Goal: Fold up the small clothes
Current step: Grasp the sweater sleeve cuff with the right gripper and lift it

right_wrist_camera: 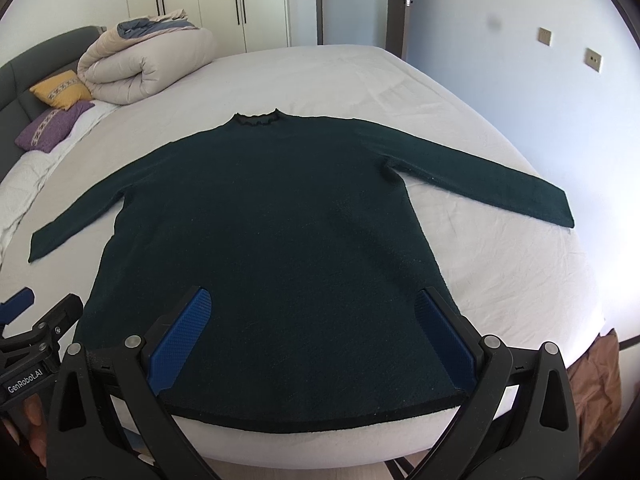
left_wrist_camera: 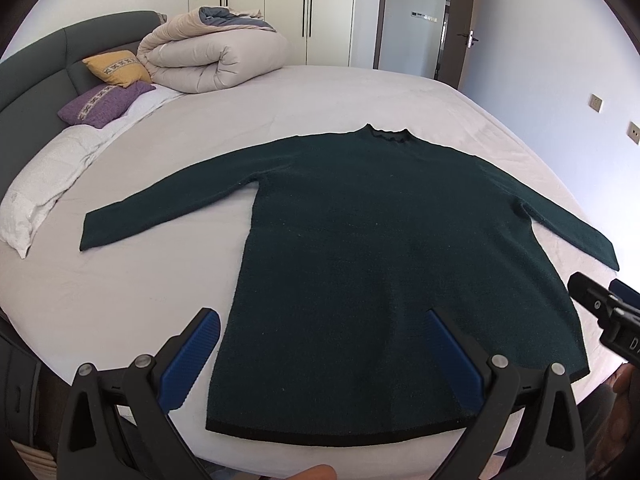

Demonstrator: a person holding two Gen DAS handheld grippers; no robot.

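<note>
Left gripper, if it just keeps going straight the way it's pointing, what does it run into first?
Most likely the dark green sweater lying flat on the bed. The left gripper has its jaws open over the hem, so the lower body of the sweater comes first, though depth is hard to judge.

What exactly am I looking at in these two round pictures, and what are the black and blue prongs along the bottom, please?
Each picture comes from a fisheye camera mounted on a handheld gripper; a person holds one in each hand. The prongs are the gripper's two fingers with blue pads. One view looks along the left gripper, the other along the right gripper. Both are open and hold nothing. Before them a dark green sweater lies flat on a white bed, sleeves spread, hem nearest the cameras. At the far left corner sit a rolled duvet, a yellow pillow and a purple pillow.
</note>
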